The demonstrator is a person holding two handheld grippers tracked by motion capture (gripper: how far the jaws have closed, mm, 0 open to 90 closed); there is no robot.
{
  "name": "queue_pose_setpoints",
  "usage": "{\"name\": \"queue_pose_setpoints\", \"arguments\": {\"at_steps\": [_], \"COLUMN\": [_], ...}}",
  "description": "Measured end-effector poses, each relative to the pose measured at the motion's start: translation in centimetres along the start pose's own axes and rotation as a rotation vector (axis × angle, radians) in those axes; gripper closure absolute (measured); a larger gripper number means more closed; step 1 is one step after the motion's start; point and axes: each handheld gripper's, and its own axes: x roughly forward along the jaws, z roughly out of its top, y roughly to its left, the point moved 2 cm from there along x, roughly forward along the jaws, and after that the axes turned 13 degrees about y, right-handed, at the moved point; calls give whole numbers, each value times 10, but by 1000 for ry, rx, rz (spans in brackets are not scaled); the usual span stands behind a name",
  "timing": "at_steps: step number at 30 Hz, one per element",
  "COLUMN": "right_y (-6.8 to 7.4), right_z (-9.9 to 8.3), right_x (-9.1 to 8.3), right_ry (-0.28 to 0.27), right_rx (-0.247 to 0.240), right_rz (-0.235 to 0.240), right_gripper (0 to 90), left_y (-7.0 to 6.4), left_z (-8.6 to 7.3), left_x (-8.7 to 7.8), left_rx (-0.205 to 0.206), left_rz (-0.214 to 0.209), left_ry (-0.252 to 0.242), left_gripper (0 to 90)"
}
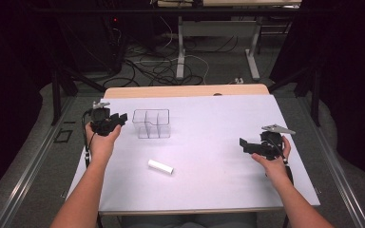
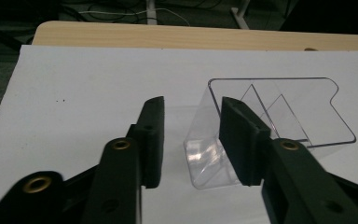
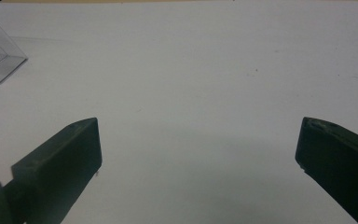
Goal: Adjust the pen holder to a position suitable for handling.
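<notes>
Your left gripper (image 1: 122,117) is held at the left edge of the counter (image 1: 209,190), jaws spread with nothing between them, tips just beside the near left wall of the clear divided organizer (image 1: 151,123); in the left gripper view one jaw overlaps that wall, contact not discernible. Your right gripper (image 1: 245,144) hovers at the right side, jaws spread wide and empty, well apart from the organizer. A white cylinder (image 1: 160,166) lies on the counter between your forearms, nearer you than the organizer.
</notes>
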Motion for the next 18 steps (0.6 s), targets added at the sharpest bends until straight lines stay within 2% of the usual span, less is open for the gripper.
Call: {"name": "queue_pose_setpoints", "arguments": {"at_steps": [2,3,4,9,10,14,18], "right_y": [0,0,0,0,0,0,-1], "right_z": [0,0,0,0,0,0,-1], "right_x": [0,0,0,1,1,2,2], "right_ry": [0,-1,0,6,5,6,11], "right_rx": [1,2,5,5,7,9,12], "right_rz": [0,0,3,3,4,5,8], "right_gripper": [0,0,0,0,0,0,2], "left_y": [-1,-1,-1,-1,0,3,6], "left_z": [3,4,6,10,10,11,11], "left_x": [3,5,8,15,18,26,33], "left_rx": [-2,-6,-10,-10,-10,-30,-24], "left_rz": [21,21,24,38,35,31,11], "left_ry": [14,14,34,52,73,84,116], "left_gripper": [666,689,735,830,848,900,900]}}
